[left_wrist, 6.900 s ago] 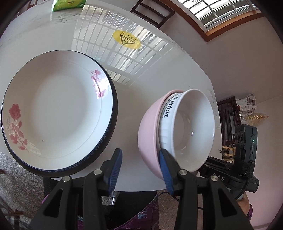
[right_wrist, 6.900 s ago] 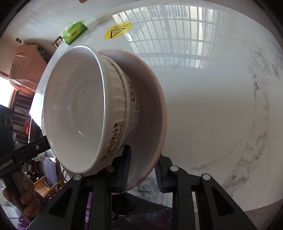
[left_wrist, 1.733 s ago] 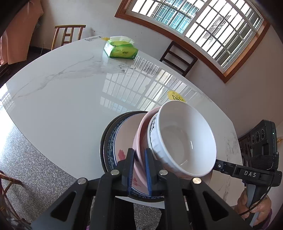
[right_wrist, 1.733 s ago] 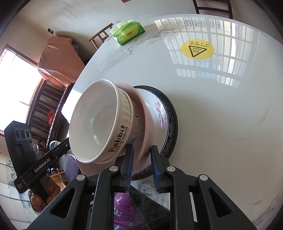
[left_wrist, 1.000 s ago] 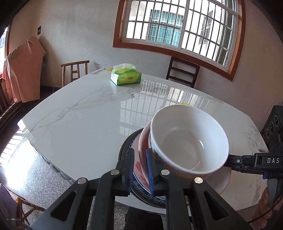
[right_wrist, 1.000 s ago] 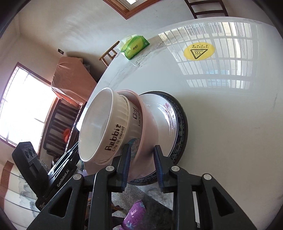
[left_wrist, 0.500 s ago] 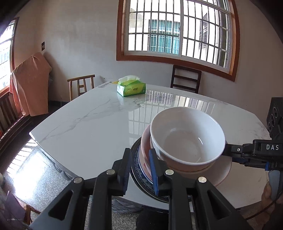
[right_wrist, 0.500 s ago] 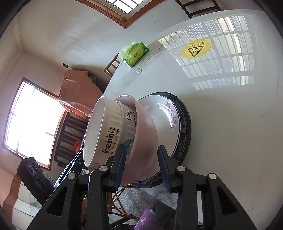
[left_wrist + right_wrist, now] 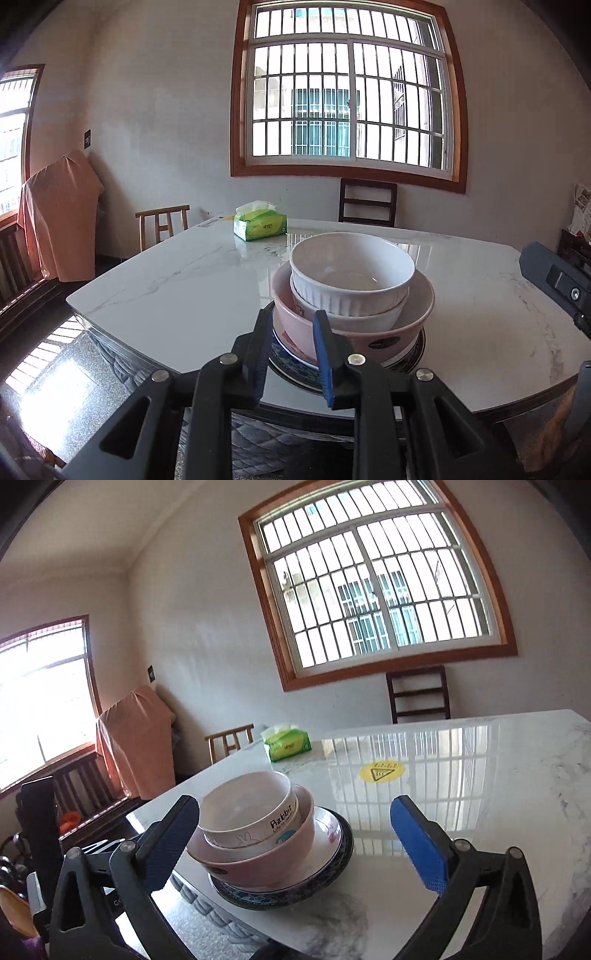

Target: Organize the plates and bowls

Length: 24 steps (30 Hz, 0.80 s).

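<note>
A white ribbed bowl [image 9: 351,266] printed "Rabbit" sits inside a pink bowl [image 9: 388,332]. Both stand level on a floral white plate [image 9: 328,830] stacked on a dark blue-rimmed plate [image 9: 343,849], near the marble table's [image 9: 184,288] front edge. My left gripper [image 9: 291,350] is just in front of the stack, its jaws a narrow gap apart and gripping nothing. My right gripper [image 9: 291,812] is drawn back from the stack's other side. Its jaws are opening wide; the stack shows between the fingers, untouched.
A green tissue pack [image 9: 260,225] lies at the table's far side, and a yellow warning sticker [image 9: 380,771] is stuck to the top. Wooden chairs [image 9: 162,225] [image 9: 367,201] stand behind the table. The table edge runs just below the stack.
Both grippers let go of the pink bowl's rim and pulled back. The bowls went from tilted to level on the plates. The right jaws spread wide; the left parted slightly.
</note>
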Available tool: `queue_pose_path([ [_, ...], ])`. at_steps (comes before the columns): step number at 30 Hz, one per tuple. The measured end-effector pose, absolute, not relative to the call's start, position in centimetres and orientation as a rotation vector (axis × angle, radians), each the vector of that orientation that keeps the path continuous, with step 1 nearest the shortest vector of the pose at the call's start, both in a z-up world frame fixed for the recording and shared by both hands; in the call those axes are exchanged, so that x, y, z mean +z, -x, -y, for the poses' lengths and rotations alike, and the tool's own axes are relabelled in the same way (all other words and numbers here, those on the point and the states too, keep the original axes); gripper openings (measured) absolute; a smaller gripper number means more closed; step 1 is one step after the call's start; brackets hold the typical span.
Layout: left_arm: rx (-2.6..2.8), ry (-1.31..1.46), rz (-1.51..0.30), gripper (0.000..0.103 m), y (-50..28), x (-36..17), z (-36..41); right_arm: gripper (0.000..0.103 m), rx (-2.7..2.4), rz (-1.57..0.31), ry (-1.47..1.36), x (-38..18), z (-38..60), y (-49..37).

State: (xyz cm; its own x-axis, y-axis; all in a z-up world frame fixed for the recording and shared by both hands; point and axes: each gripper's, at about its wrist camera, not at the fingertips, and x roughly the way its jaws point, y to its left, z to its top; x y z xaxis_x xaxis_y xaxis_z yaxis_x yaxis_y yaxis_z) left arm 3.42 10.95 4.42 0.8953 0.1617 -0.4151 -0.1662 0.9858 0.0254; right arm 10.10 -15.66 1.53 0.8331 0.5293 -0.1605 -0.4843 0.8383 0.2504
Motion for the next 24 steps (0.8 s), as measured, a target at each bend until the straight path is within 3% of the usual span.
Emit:
queue_pose_path([
  [6, 0.162, 0.039, -0.442, 0.024, -1.8, 4.1, -11.0, 0.103, 0.505, -0.201, -0.198, 0.4, 16.6, -7.5],
  [8, 0.16, 0.028, -0.423, 0.042, -1.0, 4.3, -10.8, 0.103, 0.496, -0.184, -0.179, 0.4, 16.8, -6.7],
  [9, 0.174, 0.013, -0.417, 0.062, -0.7, 4.4, -10.6, 0.103, 0.492, -0.177, -0.164, 0.3, 16.7, -6.3],
  [10, 0.188, -0.004, -0.408, 0.07, -0.3, 4.6, -10.4, 0.103, 0.492, -0.172, -0.151, 0.2, 16.6, -5.7],
  [15, 0.193, -0.068, -0.314, 0.074, 1.9, 5.5, -9.2, 0.103, 0.507, -0.163, -0.123, 0.1, 16.3, -4.3],
  [24, 0.147, -0.027, -0.342, 0.08, 2.6, 6.0, -9.5, 0.103, 0.504, -0.157, -0.111, 0.2, 16.4, -3.5],
])
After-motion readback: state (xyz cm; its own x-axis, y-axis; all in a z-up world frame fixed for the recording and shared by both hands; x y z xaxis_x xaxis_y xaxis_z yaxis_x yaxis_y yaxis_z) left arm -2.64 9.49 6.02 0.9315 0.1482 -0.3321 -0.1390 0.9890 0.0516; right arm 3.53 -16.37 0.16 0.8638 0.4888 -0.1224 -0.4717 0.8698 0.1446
